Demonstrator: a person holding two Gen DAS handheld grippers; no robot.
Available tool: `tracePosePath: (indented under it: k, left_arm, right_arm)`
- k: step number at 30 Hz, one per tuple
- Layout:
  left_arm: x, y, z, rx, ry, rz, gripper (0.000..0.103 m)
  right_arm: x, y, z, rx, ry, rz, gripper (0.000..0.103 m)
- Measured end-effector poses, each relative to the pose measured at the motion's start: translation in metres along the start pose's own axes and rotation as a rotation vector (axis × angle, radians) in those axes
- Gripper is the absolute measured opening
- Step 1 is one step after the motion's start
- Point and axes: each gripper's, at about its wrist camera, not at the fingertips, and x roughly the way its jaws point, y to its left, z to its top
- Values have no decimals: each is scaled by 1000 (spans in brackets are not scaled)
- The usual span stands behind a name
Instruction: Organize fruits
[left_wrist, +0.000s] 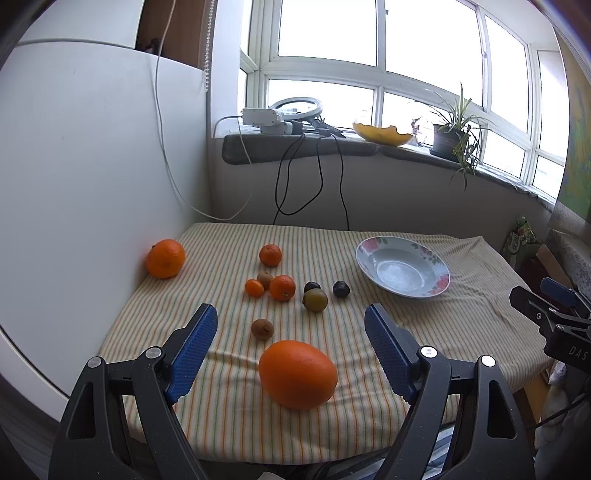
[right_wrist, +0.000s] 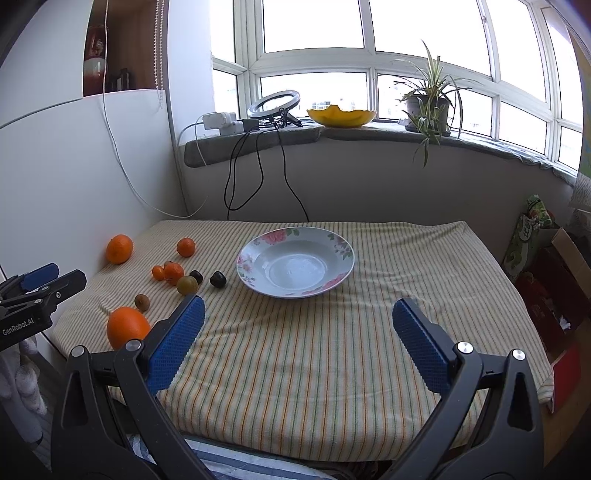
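Table covered by a ribbed, striped cloth (right_wrist: 314, 350), yellow-green-orange lines, slightly rumpled at the near left edge. Floral-rimmed ceramic soup plate (right_wrist: 347, 254), glossy, shallow, sits right of the fruit and holds nothing.

Left gripper (left_wrist: 291, 347): jaws spread wide, nothing held; blue knurled pads (left_wrist: 192, 354). Large smooth oval orange (left_wrist: 297, 373) lies on the cloth between and just below its fingertips, not touching either pad.

Right gripper (right_wrist: 297, 338): jaws spread wide, nothing held, over bare cloth in front of the plate.

Remaining fruit, all on the cloth left of the plate:
- big dimpled mandarin (left_wrist: 165, 257) at the white panel
- two mid mandarins (left_wrist: 270, 254), (left_wrist: 282, 287)
- greenish round fruit (left_wrist: 315, 300)
- small brown wrinkled fruit (left_wrist: 262, 328), just beyond the orange
- tiny mandarin (left_wrist: 254, 287)
- two dark plum-like fruits (left_wrist: 341, 288), (left_wrist: 312, 286)

Windowsill: potted spider plant (right_wrist: 428, 103), ring light (right_wrist: 274, 104).
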Motion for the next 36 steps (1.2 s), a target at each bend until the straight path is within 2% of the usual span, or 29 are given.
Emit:
tracePosePath:
  k: [36]
  left_arm:
    - [-2, 1, 1, -2, -2, -1, 82]
  right_arm:
    - [-1, 8, 1, -18, 6, 19, 103]
